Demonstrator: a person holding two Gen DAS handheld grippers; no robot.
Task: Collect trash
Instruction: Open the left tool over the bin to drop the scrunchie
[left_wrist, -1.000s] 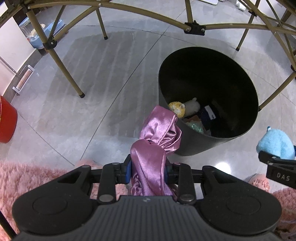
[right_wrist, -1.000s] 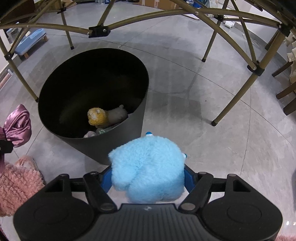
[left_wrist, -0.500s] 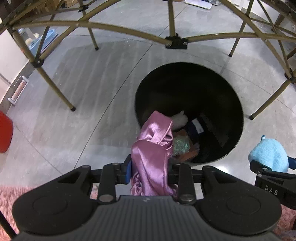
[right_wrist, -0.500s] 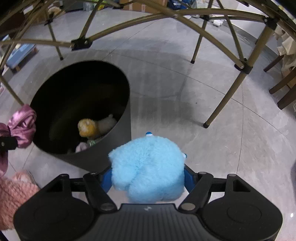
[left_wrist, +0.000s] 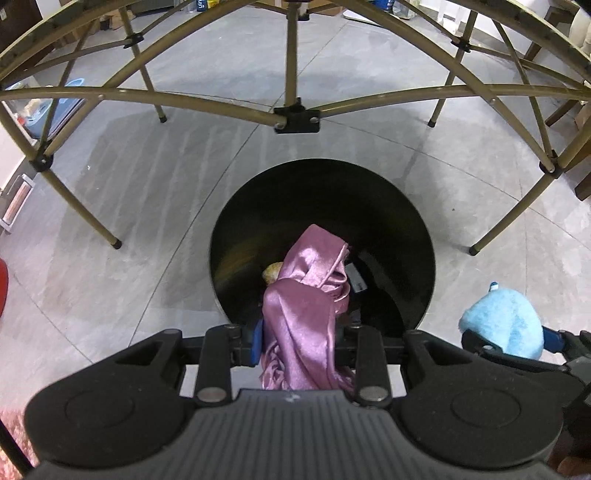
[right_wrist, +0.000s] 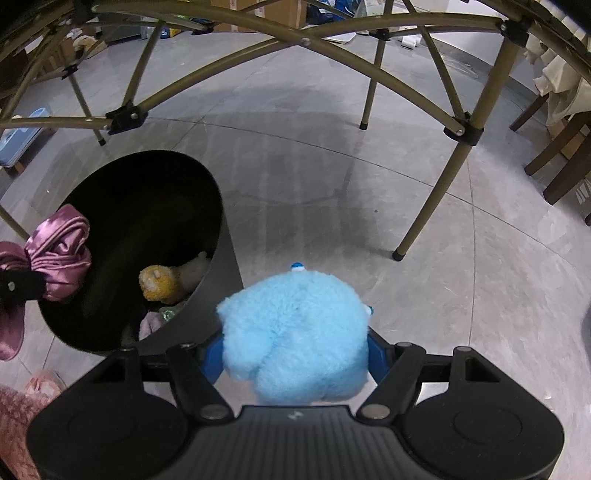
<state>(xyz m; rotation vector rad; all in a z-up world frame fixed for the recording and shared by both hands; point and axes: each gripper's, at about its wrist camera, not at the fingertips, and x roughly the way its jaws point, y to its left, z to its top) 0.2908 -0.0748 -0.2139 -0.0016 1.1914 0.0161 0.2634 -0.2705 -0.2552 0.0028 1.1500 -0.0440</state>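
2 grips | left hand-held gripper clamps pink cloth over bin | right hand-held gripper clamps blue plush beside bin

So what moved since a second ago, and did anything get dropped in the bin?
The left claw carried the shiny purple satin cloth from beside the round black bin to over its opening. Nothing was dropped: it stays clamped, and the right claw still holds the fluffy blue plush toy outside the bin.
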